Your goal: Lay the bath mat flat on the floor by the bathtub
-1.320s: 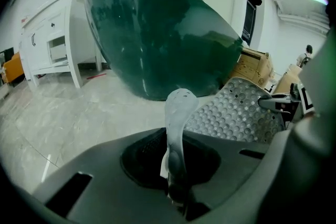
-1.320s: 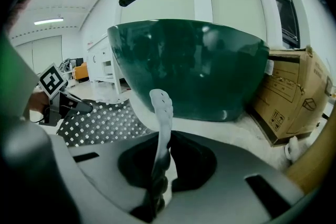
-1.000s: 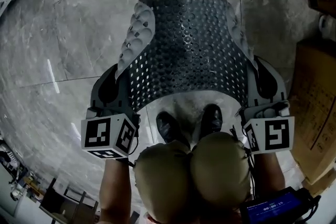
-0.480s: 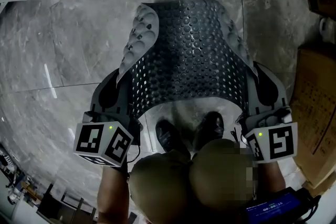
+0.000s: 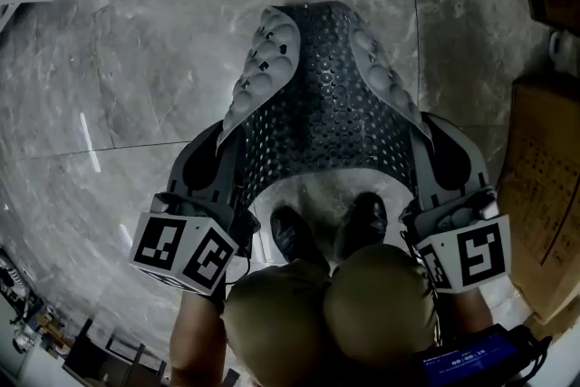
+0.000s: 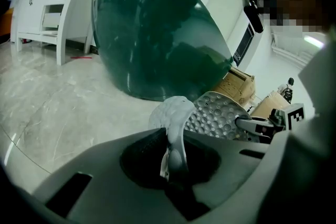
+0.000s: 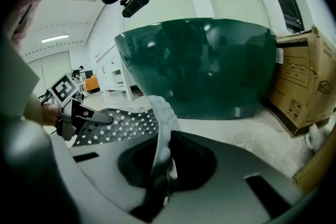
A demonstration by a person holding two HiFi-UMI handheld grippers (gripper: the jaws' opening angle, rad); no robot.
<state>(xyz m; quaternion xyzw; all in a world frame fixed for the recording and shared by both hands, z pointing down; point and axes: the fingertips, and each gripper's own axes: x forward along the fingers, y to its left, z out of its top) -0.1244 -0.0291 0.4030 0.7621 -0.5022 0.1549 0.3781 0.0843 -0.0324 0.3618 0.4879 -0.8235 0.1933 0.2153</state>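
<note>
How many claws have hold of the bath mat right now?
2. The left claw pinches the near left edge of the bath mat; the right claw pinches its near right edge. Both side edges curl upward.

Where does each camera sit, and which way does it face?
Head view: on the head, steeply down at bath mat, floor; knees, shoes, left gripper, right gripper show.
Left gripper view: on left gripper, low, toward bathtub; jaws pinch mat edge; right gripper visible.
Right gripper view: on right gripper, toward bathtub; jaws pinch mat; left gripper visible.
Shared: the gripper views share bathtub and mat.
</note>
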